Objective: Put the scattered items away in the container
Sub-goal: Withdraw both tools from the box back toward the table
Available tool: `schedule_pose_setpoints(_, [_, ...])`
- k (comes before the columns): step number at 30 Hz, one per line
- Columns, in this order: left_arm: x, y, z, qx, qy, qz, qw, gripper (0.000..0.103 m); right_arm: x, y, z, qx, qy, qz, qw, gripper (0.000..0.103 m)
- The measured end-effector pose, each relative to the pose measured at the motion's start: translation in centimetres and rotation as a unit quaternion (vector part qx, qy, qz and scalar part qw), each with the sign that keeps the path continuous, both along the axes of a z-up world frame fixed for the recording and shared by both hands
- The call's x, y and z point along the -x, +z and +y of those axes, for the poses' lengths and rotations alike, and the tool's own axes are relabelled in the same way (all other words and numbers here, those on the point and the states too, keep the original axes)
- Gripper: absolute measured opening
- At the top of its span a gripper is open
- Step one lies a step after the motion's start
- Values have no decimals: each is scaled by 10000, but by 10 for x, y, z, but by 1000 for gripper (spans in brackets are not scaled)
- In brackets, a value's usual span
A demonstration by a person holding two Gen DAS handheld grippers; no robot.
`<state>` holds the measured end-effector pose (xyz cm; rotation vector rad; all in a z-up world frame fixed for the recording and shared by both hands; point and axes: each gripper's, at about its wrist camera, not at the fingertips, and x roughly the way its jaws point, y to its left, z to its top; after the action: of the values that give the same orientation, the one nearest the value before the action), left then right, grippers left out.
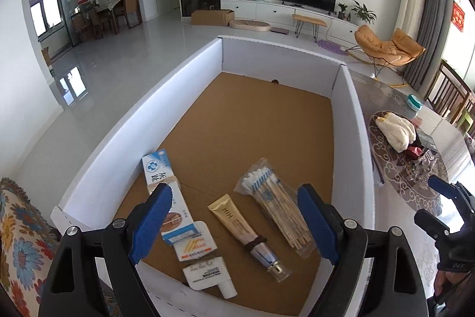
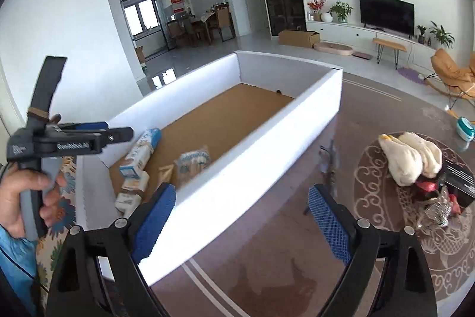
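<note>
Brown patterned table; on it white-walled box, pale cloth bundle, teal-lidded jar.

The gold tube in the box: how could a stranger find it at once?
Look in the white box with the brown floor. The gold tube lies between the swab pack and the white sachet. It alone is gold with a clear cap.

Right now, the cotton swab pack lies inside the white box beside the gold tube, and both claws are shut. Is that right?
Not quite. The cotton swab pack does lie in the white box beside the gold tube, but both wrist views show the left claw and right claw open, holding nothing.
</note>
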<state>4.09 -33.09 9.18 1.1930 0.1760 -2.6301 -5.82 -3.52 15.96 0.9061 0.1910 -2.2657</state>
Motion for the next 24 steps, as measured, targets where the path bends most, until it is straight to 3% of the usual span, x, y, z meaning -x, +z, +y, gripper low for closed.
schedule_pose_setpoints(4, [-7,22,72,-48,-846,160,9963,91,5,-35,95,-628,-647,-101,9959,92])
schedule_pose_setpoints(5, [-9,25,92,-75,-1068,200,9940,98,6,-42,115,-735,-800,-160,9940,92])
schedule_pose_setpoints(6, [-10,26,111,-94,-1280,224,9915,103,7,-47,136,-821,-949,-236,9918,92])
schedule_pose_setpoints(10, [-2,11,186,93,-1997,61,9798,103,2,-59,202,-958,-1459,-414,9838,92])
schedule_pose_setpoints(15, [21,-48,249,898,-2017,-408,9745,103,-2,-66,241,-1089,-1748,-580,9768,92])
schedule_pose_setpoints(18, [34,-83,268,1186,-1870,-604,9733,103,-7,-73,252,-990,-1833,-726,9754,92])
schedule_pose_setpoints(24, [48,-115,274,1040,-1685,-823,9767,103,-15,-71,254,-814,-1933,-693,9753,92])
